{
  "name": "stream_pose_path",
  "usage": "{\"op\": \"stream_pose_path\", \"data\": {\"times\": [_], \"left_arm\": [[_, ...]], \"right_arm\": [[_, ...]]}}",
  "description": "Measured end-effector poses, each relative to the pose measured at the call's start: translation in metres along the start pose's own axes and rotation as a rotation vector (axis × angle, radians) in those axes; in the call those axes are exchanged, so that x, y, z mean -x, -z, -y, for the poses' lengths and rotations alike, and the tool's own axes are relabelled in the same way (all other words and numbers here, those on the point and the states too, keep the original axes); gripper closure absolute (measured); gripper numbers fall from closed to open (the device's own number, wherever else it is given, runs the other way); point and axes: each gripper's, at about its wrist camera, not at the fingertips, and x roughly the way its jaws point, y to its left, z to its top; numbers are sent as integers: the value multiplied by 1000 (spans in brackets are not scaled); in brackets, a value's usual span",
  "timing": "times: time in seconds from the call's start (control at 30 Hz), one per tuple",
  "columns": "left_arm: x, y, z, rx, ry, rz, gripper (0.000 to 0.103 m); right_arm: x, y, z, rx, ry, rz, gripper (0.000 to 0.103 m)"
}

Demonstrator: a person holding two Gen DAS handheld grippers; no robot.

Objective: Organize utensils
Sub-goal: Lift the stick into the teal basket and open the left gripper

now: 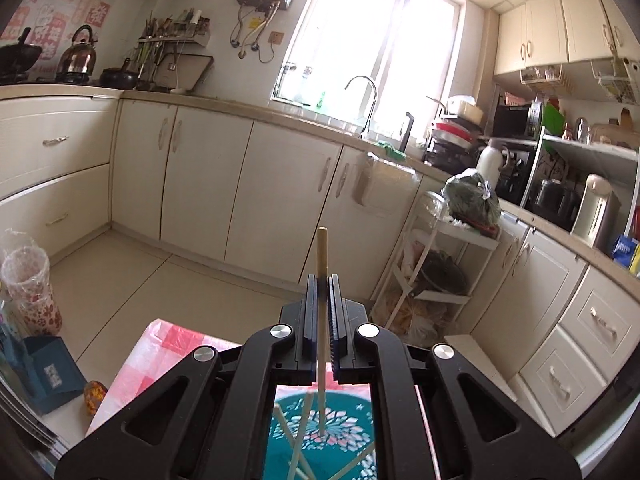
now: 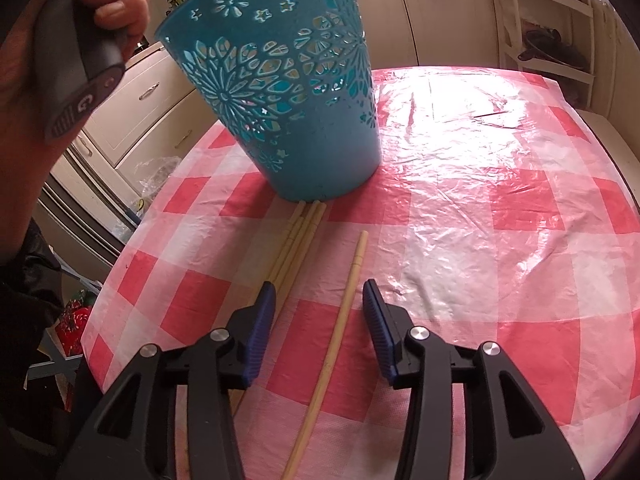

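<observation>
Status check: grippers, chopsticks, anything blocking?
Left gripper shut on one chopstick above teal basket. Right gripper open astride single chopstick. Bundle alongside; nothing blocking.

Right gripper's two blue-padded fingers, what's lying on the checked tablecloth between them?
In the right wrist view, one pale wooden chopstick lies lengthwise between the right gripper's open jaws, untouched. Its far tip stops short of the teal cut-out plastic basket.

Glossy, crinkled plastic tablecloth (image 2: 460, 184); pale matt wooden chopsticks (image 2: 296, 236); perforated teal plastic basket (image 2: 280, 80).
</observation>
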Motion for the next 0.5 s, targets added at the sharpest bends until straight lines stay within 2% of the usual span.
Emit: {"op": "stream_pose_path", "data": {"times": [0.2, 0.27, 0.33, 0.4, 0.43, 0.5], "left_arm": [[5, 26, 4, -93, 1, -75, 98], [9, 31, 2, -123, -13, -114, 94], [20, 33, -5, -133, -41, -126, 79], [42, 34, -17, -125, -83, -100, 47], [53, 34, -22, -127, -110, -81, 39], [80, 41, -37, -141, -186, -43, 18]], "right_arm": [[-1, -1, -1, 5, 1, -4, 56], [-1, -1, -2, 7, 3, -5, 56], [-1, -1, -3, 11, 7, -5, 56], [-2, -1, -4, 15, 12, -6, 56], [-3, -1, -5, 17, 14, -6, 56], [-4, -1, -6, 21, 17, -6, 56]]}}
